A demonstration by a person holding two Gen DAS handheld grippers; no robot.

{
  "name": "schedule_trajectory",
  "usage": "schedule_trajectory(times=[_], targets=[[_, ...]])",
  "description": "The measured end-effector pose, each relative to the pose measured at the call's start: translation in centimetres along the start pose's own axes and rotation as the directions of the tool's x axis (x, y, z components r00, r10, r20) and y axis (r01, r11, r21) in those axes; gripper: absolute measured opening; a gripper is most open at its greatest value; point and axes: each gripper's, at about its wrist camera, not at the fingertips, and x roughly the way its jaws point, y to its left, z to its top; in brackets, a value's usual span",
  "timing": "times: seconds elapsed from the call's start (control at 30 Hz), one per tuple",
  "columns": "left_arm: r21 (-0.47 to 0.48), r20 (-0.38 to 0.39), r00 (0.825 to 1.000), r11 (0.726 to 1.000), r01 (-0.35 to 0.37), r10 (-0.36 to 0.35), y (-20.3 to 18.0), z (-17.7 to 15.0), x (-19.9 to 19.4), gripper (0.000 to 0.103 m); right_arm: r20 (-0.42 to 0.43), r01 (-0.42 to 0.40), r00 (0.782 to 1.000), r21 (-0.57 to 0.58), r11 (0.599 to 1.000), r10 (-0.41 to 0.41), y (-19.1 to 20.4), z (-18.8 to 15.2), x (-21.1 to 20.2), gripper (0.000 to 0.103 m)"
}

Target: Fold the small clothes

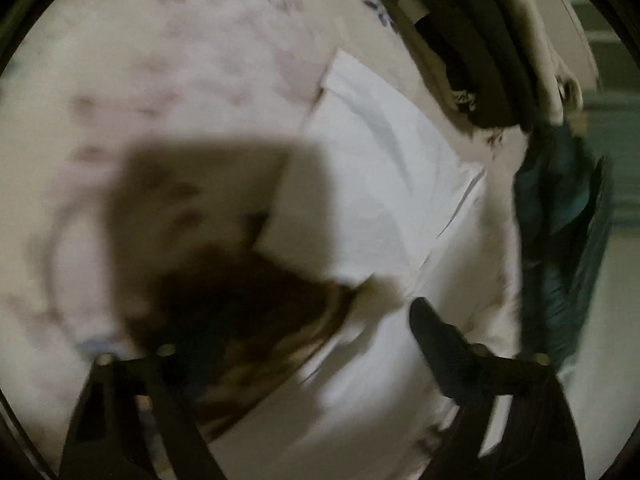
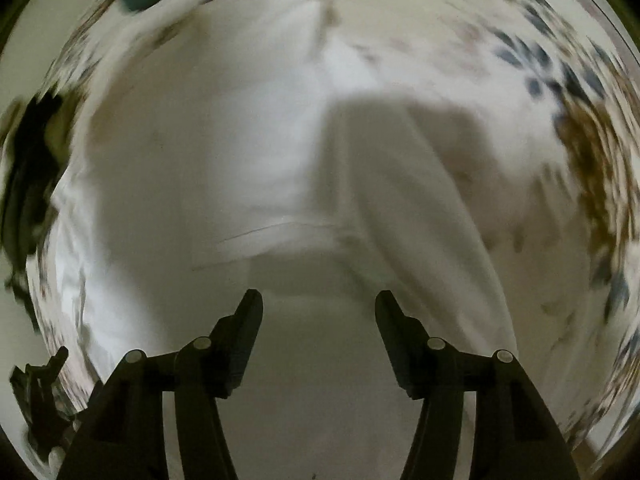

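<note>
White cloth lies on the patterned sheet, soft and light.
Our right gripper hovers over it, jaws apart, empty; the left gripper we cannot tell. We judge a hem edge best to pinch.

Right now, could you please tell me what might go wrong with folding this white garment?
1. The right gripper is open above the white garment, holding nothing; both views are blurred, so closing now might miss the hem.
2. The teal garment and dark clothes lie close beside the white one and could be dragged along.
3. Only one finger of the left gripper shows clearly, so its grip is uncertain.
</note>
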Motion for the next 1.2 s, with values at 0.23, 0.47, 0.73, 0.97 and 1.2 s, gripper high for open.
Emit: schedule_trajectory(times=[0.23, 0.47, 0.73, 0.97, 1.2], targets=[[-0.099, 0.126, 0.991, 0.994, 0.055, -0.042, -1.5, 4.1, 0.9, 0.005, 0.022, -0.019, 1.000, 0.063, 0.998, 0.018, -1.5, -0.3, -0.4, 0.061], [0.508, 0.307, 0.948, 0.829, -0.235, 0.080, -14.9, -1.1, -0.4, 0.005, 0.034, -0.052, 0.998, 0.060, 0.997, 0.050, -2.5, -0.5, -1.6, 0.061], [0.835, 0.173, 0.962, 0.487, -0.256, 0.211, -21.7, -14.9, 8.6, 0.010, 0.046, -0.045, 0.998, 0.065, 0.997, 0.042, -3.9, -1.0, -4.3, 0.061], [0.812, 0.208, 0.932, 0.480, -0.333, 0.296, -17.2, -15.5, 5.9, 0.089, 0.034, -0.046, 0.998, 0.008, 0.999, 0.046, -4.0, -0.5, -6.6, 0.061], [0.658, 0.352, 0.855, 0.549, -0.516, 0.382, -11.6, -11.3, 1.5, 0.089, 0.003, -0.168, 0.985, -0.165, 0.972, 0.171, 3.7, 3.3, -6.0, 0.061]])
